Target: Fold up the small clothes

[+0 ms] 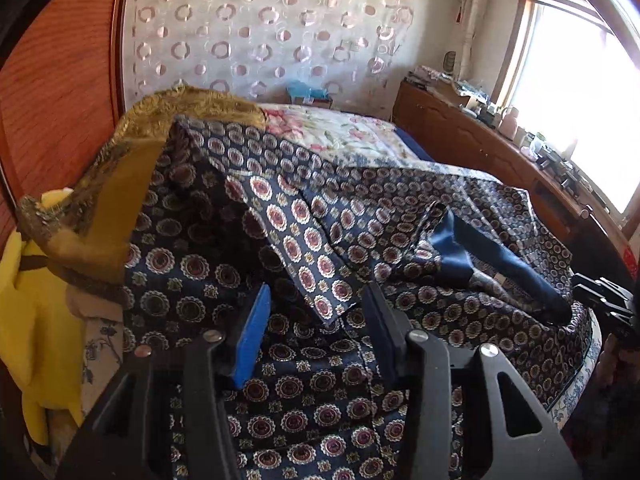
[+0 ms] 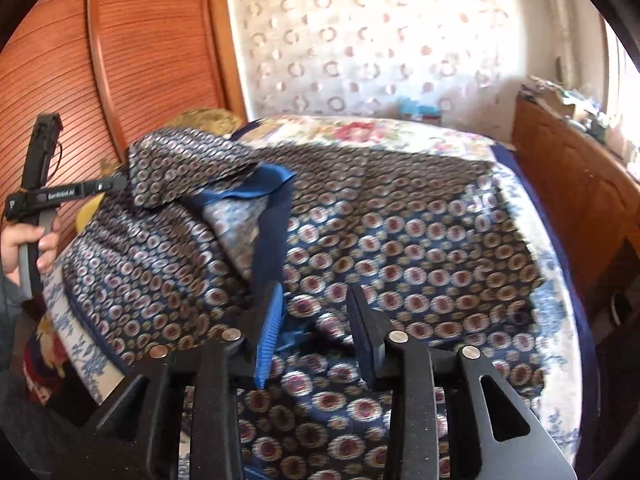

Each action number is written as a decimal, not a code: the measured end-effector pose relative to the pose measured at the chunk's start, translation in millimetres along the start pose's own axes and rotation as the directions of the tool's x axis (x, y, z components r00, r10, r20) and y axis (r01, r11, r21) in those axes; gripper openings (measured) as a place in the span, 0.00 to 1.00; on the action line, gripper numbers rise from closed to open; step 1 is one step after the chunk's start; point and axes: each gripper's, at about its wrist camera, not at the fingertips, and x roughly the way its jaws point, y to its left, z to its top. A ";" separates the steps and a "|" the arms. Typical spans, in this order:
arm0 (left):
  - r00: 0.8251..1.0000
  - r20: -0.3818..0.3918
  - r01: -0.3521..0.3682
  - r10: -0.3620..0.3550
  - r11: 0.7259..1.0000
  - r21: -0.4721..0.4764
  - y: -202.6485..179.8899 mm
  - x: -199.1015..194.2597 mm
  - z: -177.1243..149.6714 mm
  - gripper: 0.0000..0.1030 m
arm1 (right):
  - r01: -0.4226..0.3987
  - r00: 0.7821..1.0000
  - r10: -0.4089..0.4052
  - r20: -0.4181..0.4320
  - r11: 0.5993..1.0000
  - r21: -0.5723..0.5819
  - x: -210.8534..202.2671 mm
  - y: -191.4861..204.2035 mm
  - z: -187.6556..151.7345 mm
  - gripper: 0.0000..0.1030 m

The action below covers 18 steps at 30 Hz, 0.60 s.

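Observation:
A dark blue garment (image 1: 280, 240) printed with round medallions lies rumpled over the bed, its plain blue lining (image 1: 472, 248) showing at a fold. My left gripper (image 1: 316, 300) is open just above it, and a folded corner of the cloth (image 1: 328, 304) points down between the blue pads without being pinched. My right gripper (image 2: 315, 296) is open low over the same garment (image 2: 400, 248), beside a turned-back strip of blue lining (image 2: 256, 188). In the right wrist view a hand (image 2: 24, 240) holds the left gripper's handle at the garment's left edge.
The bed carries a floral quilt (image 1: 352, 132) and a blue-and-white sheet (image 2: 560, 320). A gold fringed cushion (image 1: 168, 116) and a yellow plush toy (image 1: 28, 320) sit at the left. A wooden panel (image 2: 152, 40) rises behind, and a cluttered wooden cabinet (image 1: 460, 128) runs under the window.

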 end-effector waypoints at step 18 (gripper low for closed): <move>0.998 0.055 -0.021 0.021 1.000 0.011 8.4 -30.3 -11.5 0.00 | 0.158 0.986 -0.154 -0.058 0.985 0.074 23.2 -44.6 -1.3 0.42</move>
